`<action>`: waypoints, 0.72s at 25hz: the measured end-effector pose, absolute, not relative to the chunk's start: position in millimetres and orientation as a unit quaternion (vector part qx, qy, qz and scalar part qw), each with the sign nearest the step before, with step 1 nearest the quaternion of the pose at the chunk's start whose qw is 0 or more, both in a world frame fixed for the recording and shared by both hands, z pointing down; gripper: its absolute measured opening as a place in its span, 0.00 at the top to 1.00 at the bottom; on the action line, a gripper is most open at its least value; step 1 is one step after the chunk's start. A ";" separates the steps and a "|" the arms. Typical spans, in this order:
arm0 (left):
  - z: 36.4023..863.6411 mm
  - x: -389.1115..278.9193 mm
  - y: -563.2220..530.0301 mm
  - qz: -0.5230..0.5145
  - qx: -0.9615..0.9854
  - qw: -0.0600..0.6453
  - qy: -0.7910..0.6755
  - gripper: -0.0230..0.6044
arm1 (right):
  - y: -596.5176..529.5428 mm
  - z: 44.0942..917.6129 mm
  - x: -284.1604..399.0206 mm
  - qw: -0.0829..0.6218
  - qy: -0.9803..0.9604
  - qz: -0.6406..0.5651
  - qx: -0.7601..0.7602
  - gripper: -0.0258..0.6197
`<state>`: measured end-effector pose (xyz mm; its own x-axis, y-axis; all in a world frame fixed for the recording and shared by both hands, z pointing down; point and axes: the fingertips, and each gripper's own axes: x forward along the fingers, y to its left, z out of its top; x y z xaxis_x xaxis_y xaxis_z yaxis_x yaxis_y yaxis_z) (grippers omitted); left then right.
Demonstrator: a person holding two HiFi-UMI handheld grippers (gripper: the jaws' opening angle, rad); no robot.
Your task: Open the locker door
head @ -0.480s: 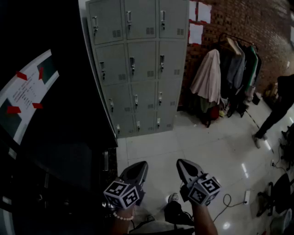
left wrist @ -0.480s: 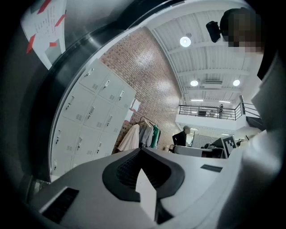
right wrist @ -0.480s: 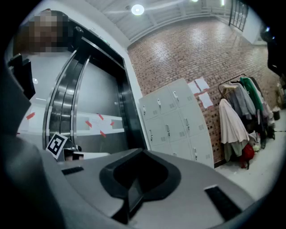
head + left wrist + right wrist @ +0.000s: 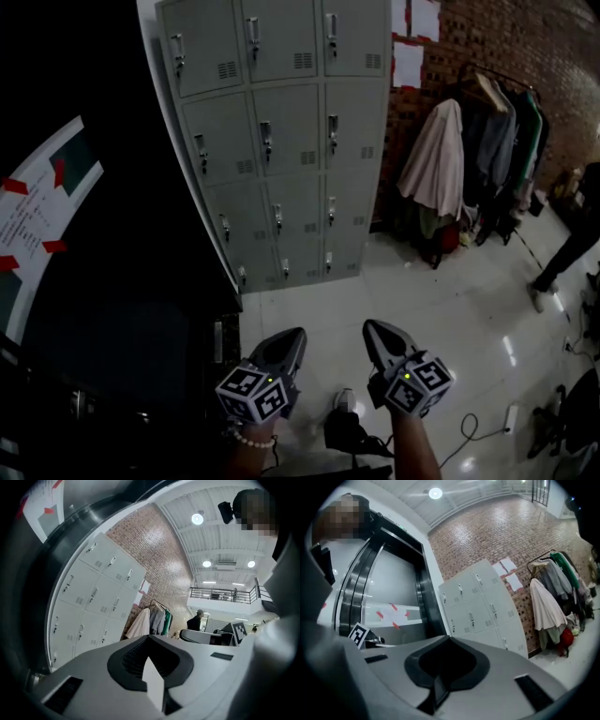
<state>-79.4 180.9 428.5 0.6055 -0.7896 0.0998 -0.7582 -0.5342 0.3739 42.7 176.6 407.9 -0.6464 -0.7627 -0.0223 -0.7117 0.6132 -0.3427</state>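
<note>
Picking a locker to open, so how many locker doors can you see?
12 doors: three columns by four rows on the locker. The top row is cropped, so more may be hidden above.

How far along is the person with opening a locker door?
Nothing looks done yet: every door on the grey lockers appears closed. In hand: the left gripper and right gripper are both shut and empty, held over the floor well short of the lockers. Left to do: approach, grip a door handle and pull it open.
</note>
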 end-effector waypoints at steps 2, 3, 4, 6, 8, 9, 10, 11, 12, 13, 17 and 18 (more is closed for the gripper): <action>424.9 -70.1 148.6 -0.040 0.875 0.190 -0.444 0.98 | 143.2 403.9 52.1 0.076 0.893 -0.132 -0.424 0.94; 424.2 -65.7 131.6 -0.041 0.874 0.188 -0.445 0.98 | 126.4 401.9 57.4 0.073 0.892 -0.120 -0.430 0.94; 424.2 -60.9 114.5 -0.041 0.874 0.187 -0.447 0.98 | 109.8 400.4 62.9 0.071 0.891 -0.111 -0.434 0.94; 427.4 -50.0 80.9 -0.042 0.872 0.185 -0.450 0.98 | 78.3 398.2 73.7 0.070 0.893 -0.104 -0.433 0.94; 431.1 -38.9 49.3 -0.042 0.871 0.184 -0.453 0.98 | 48.5 396.5 84.1 0.074 0.895 -0.103 -0.428 0.93; 430.7 -33.3 35.1 -0.042 0.871 0.183 -0.455 0.98 | 34.2 396.1 89.5 0.078 0.895 -0.105 -0.426 0.93; 429.7 -27.7 22.2 -0.041 0.870 0.182 -0.456 0.98 | 20.6 395.8 94.9 0.082 0.896 -0.108 -0.423 0.93; 429.5 -22.7 10.5 -0.041 0.870 0.181 -0.457 0.98 | 8.1 395.8 100.2 0.086 0.896 -0.112 -0.422 0.93; 430.6 -18.7 0.2 -0.038 0.869 0.181 -0.460 0.98 | -3.0 396.3 105.0 0.089 0.896 -0.115 -0.420 0.93; 432.1 -15.5 -8.7 -0.035 0.867 0.180 -0.463 0.98 | -13.0 397.3 109.3 0.090 0.896 -0.116 -0.420 0.93; 439.3 -4.3 -36.9 -0.028 0.864 0.186 -0.467 0.98 | -47.7 405.2 120.8 0.089 0.896 -0.123 -0.417 0.80; 440.2 -3.4 -43.6 -0.026 0.864 0.186 -0.468 0.98 | -55.2 407.0 121.2 0.087 0.897 -0.123 -0.416 0.80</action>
<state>-3.4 -43.6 440.2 0.5614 -0.8174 0.1290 -0.7982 -0.4937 0.3452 121.2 -55.2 407.0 -0.6384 -0.7678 -0.0535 -0.7253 0.6234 -0.2919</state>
